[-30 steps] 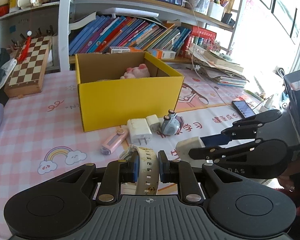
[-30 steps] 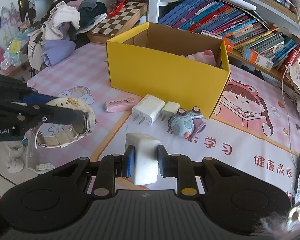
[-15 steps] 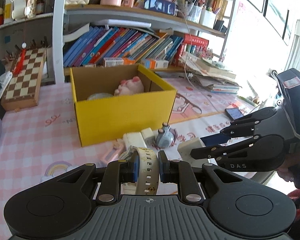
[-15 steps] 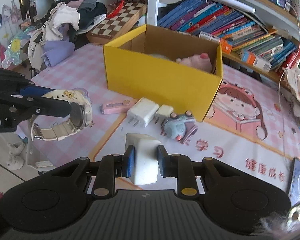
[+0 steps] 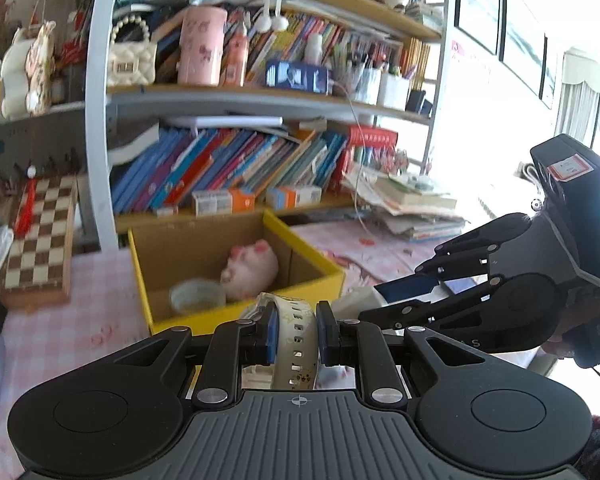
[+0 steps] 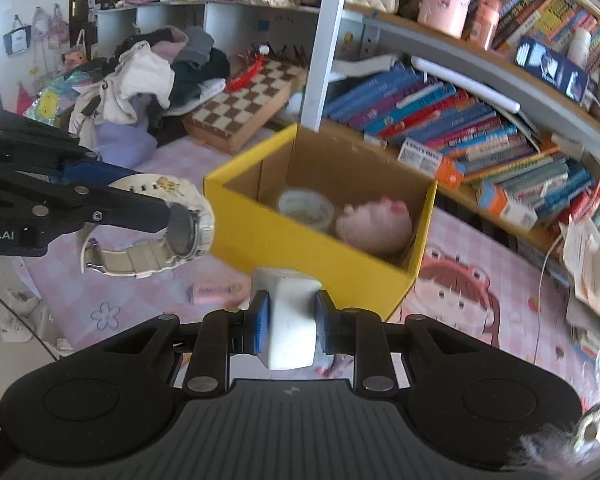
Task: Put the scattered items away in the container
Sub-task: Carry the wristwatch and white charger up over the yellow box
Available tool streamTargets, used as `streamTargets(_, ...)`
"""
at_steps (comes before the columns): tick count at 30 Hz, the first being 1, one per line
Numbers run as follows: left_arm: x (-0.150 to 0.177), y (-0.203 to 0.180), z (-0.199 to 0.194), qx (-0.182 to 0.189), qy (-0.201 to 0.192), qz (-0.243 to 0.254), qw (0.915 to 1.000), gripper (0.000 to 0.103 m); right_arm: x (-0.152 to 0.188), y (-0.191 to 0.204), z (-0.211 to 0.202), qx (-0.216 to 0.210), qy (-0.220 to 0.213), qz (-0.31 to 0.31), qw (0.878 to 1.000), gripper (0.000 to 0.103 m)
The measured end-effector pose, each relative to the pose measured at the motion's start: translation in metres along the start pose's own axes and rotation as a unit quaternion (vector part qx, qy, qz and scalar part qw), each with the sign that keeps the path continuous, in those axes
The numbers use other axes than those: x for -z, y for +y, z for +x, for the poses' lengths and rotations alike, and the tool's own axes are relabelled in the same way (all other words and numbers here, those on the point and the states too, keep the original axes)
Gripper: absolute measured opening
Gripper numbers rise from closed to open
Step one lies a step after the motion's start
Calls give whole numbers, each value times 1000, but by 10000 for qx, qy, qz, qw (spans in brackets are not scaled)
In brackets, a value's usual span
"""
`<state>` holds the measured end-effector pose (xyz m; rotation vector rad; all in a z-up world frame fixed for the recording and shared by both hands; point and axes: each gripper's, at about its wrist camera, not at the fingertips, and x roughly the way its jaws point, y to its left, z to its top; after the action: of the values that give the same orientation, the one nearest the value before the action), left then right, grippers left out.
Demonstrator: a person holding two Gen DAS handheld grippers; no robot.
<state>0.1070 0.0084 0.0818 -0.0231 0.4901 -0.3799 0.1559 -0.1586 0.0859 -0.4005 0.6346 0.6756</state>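
Box (image 6: 300, 236): pig toy (image 6: 374, 222) and small tub (image 6: 306, 204) already held, at 12 o'clock.
Left gripper (image 5: 296, 334): clamped on watch (image 5: 296, 332).
Right gripper (image 6: 288, 320): clamped on white charger (image 6: 290, 316).
Left out: pink item (image 6: 214, 292) seen on mat, 10 o'clock of charger.

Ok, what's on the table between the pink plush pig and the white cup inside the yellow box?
Nothing: in the right wrist view the white cup and pink plush pig sit side by side in the yellow cardboard box.

Both wrist views near, angled down, sharing yellow box (image 5: 236, 320) (image 6: 300, 240)
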Motion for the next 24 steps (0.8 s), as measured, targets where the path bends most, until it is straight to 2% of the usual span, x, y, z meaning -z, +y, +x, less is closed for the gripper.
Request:
streamTargets(15, -54, 21, 38, -197, -372, 175, 9990, 18, -63, -59, 16, 82, -548, -265, 9981, 23)
streamTargets(24, -75, 41, 70, -420, -351, -7, 9985, 18, -86, -79, 48, -64, -580, -457, 9973, 23)
